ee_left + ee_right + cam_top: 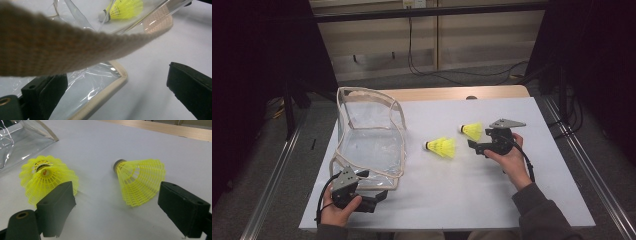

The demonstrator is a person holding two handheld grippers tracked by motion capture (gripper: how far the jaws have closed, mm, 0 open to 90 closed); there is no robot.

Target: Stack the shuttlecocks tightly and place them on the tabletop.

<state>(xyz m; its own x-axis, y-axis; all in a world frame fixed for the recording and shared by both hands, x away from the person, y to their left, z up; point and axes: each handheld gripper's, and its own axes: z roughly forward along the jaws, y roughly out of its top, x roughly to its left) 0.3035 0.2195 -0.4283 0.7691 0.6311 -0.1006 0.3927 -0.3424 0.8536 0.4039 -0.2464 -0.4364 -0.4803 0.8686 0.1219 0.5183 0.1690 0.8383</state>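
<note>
The shuttlecocks [140,182] are yellow plastic mesh, slightly glossy, with dark matt caps. The bag [372,135] is clear, shiny, crinkled plastic film edged in rough beige woven cloth tape [50,47]. The counter [492,185] has a smooth, matt white top over pale wood. The jaws are matt black plastic.

Two shuttlecocks [442,147] [472,130] neon yellow mesh; pouch [371,137] clear, beige trim.
</note>
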